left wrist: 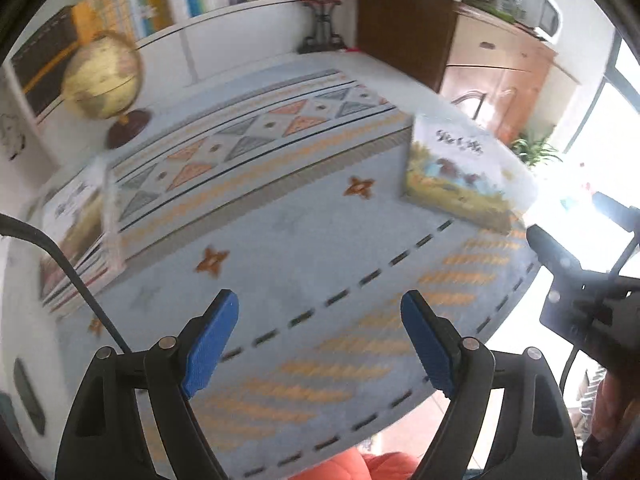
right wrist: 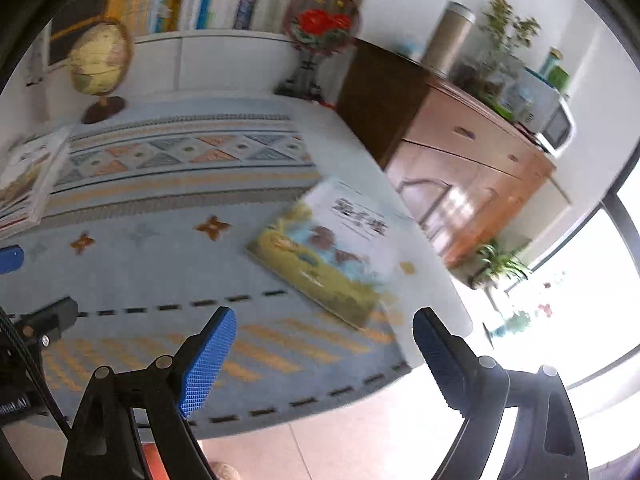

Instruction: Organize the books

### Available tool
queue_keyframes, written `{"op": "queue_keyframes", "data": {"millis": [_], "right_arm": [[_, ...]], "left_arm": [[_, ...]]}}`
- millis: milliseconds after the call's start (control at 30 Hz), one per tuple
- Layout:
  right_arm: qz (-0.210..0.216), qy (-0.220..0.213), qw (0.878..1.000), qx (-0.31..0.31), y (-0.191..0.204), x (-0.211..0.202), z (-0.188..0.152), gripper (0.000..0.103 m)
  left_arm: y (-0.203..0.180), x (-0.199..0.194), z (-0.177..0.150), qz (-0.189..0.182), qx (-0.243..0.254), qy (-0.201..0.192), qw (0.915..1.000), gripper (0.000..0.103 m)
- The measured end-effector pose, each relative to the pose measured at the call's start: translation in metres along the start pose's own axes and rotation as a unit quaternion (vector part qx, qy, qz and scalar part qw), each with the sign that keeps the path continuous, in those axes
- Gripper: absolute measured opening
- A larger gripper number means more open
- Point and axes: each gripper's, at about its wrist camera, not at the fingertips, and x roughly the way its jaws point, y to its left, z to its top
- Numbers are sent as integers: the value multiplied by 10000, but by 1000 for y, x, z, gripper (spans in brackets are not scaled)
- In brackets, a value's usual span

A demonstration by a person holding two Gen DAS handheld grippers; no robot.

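Nearest, in the left wrist view: left gripper [left wrist: 320, 320], blue pads spread wide, nothing between them, poised above the patterned tablecloth [left wrist: 280, 216]. Same in the right wrist view: right gripper [right wrist: 324, 344], jaws splayed about as far as they go, empty, angled down toward the near edge of the table. Probably free for the next pick, since neither carries anything.

Just beyond the right gripper's pads: a loose book [right wrist: 328, 248] lying flat and askew near the right edge of the table, cover up, one corner almost over the edge. Seen from the left wrist too, far to the right [left wrist: 464, 172]. Likely the next thing to collect, being apart from the rest.

Across the cloth, well apart on the left: a stack of books [left wrist: 76, 240] lying flat, covers up, edges roughly squared, also visible at the left of the right view [right wrist: 28, 176]. Presumably the gathering spot.

Farther back: a globe [left wrist: 104, 80] on its stand near the stack, a round ornament with red flowers [right wrist: 322, 24], a wooden cabinet [right wrist: 460, 168] to the right. Farthest: a shelf of upright books [right wrist: 208, 0] along the wall.
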Motion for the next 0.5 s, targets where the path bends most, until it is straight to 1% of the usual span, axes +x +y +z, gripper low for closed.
{"op": "queue_keyframes", "data": {"millis": [67,100,200,267,367,433,500], "right_arm": [[-124,33,9998,119,-11,5,-2,89],[-140,60,9997,201,-16,8,-2,89],[-57,264,9979,590,-37,23,7,89],[-131,357,9958,828,-48,36,15,89],[-251,459,9931,1052,-59,56,29,89],[-182,645,9899,1250,-67,76,37,89],[-56,823,9863,1431,-70,92,41,89]], "left_arm": [[-9,7,12,-230,179,-109,9995,82],[-12,10,15,-261,226,-140,9993,82],[-27,18,31,-439,512,-189,9975,82],[-35,21,39,-447,774,-283,9956,82],[-39,32,55,-240,1225,-393,9914,82],[-36,43,65,-311,1316,-368,9901,82],[-30,54,76,-480,1291,-261,9901,82]]}}
